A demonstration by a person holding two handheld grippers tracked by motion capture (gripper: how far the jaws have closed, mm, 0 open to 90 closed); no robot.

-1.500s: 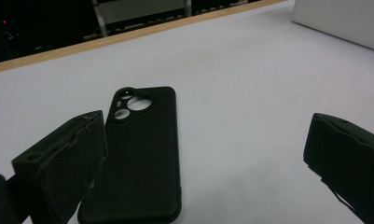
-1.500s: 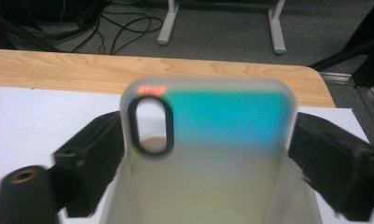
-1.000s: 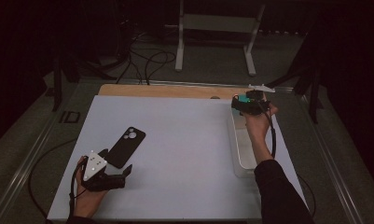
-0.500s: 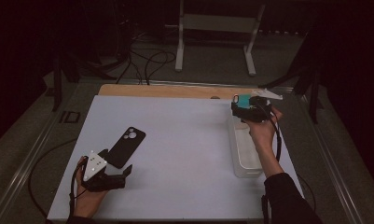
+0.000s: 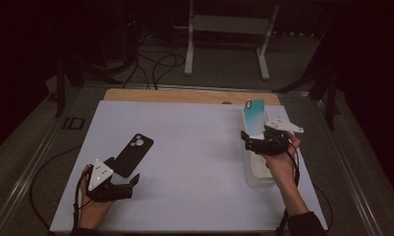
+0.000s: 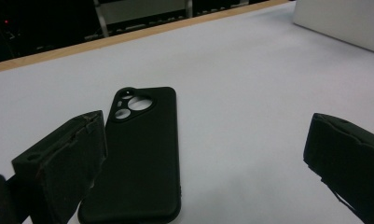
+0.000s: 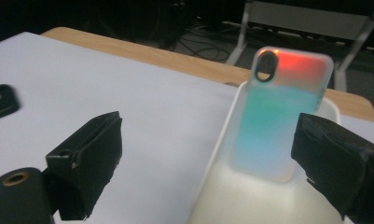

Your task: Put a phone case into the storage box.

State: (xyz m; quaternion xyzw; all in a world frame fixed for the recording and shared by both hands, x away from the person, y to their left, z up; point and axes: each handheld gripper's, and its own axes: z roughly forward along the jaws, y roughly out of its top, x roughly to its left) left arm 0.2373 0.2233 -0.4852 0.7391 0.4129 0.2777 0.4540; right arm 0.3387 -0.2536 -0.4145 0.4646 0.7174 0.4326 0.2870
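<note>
Right gripper (image 5: 260, 142) has pulled back, jaws spread; iridescent teal phone case (image 5: 254, 117) stands in the white plastic tray (image 5: 259, 178). Left gripper (image 5: 117, 189) unchanged, spread.

Open tongs (image 7: 203, 163) frame a teal phone case (image 7: 280, 116) standing in a white tray (image 7: 222, 186).

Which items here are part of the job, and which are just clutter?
In play: teal phone case standing in the white tray; black phone case lying on the table; right gripper; left gripper.
Lying about: metal stand, floor cables.
</note>
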